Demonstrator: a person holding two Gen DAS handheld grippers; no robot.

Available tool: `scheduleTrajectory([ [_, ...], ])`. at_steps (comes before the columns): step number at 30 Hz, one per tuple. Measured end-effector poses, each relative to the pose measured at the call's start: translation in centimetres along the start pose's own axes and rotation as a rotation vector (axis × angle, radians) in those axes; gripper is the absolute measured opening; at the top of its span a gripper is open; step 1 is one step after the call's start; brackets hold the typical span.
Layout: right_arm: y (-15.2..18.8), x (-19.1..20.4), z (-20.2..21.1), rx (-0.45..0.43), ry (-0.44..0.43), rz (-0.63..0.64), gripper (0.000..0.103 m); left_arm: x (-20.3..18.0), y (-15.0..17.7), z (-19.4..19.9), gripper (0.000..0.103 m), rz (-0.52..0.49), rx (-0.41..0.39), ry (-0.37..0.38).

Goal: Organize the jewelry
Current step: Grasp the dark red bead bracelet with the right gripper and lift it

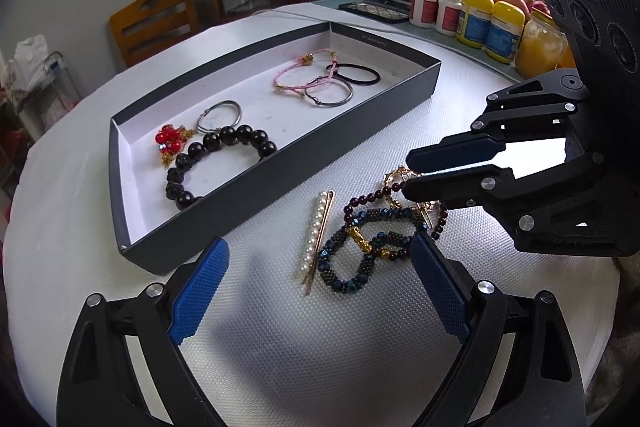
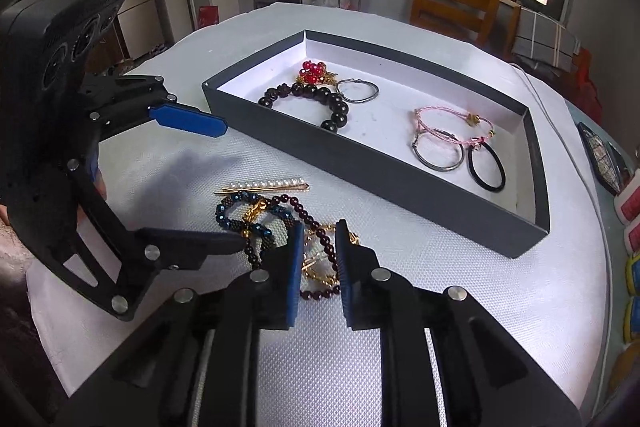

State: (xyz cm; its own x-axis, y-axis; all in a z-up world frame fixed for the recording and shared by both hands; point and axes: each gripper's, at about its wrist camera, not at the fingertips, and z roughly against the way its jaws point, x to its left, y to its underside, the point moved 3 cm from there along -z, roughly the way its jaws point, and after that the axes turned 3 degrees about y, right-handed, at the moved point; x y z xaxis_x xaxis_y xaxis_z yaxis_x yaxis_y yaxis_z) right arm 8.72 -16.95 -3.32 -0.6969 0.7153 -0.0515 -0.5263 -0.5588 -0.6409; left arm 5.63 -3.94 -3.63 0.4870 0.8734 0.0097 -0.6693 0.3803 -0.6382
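Observation:
A dark grey tray (image 1: 280, 187) (image 2: 360, 163) holds a black bead bracelet (image 1: 224, 147), a red bead ornament (image 1: 168, 141), silver rings, pink cord bracelets (image 1: 304, 75) and a black hair tie (image 1: 356, 73). In front of it on the white mat lie a pearl hair clip (image 1: 316, 239) (image 2: 260, 186), a blue beaded bracelet (image 1: 360, 247) (image 2: 240, 219), a dark red bead bracelet (image 1: 368, 197) (image 2: 296, 207) and a gold chain (image 1: 396, 175) (image 2: 320, 267), tangled together. My left gripper (image 1: 320, 243) (image 2: 232, 183) stands wide open around the pile. My right gripper (image 2: 318, 259) (image 1: 408, 171) is narrowly open, with chain and red beads between its pads.
Bottles and jars (image 1: 480, 19) line the table's far right edge, beside a dark patterned case (image 1: 372, 9). A wooden chair (image 1: 156, 23) stands behind the table. A white cable (image 2: 560, 131) runs past the tray's right end.

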Motion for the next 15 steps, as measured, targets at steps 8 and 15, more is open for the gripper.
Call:
scheduleTrajectory([
  [8,-0.04,-0.02,-1.24,0.042,0.005,0.018,0.016,0.21,-0.03,0.5,0.095,0.003,-0.014,0.003],
  [15,0.25,0.12,-1.07,0.029,-0.002,0.026,0.006,0.31,0.0,0.35,0.094,0.007,-0.003,0.0],
])
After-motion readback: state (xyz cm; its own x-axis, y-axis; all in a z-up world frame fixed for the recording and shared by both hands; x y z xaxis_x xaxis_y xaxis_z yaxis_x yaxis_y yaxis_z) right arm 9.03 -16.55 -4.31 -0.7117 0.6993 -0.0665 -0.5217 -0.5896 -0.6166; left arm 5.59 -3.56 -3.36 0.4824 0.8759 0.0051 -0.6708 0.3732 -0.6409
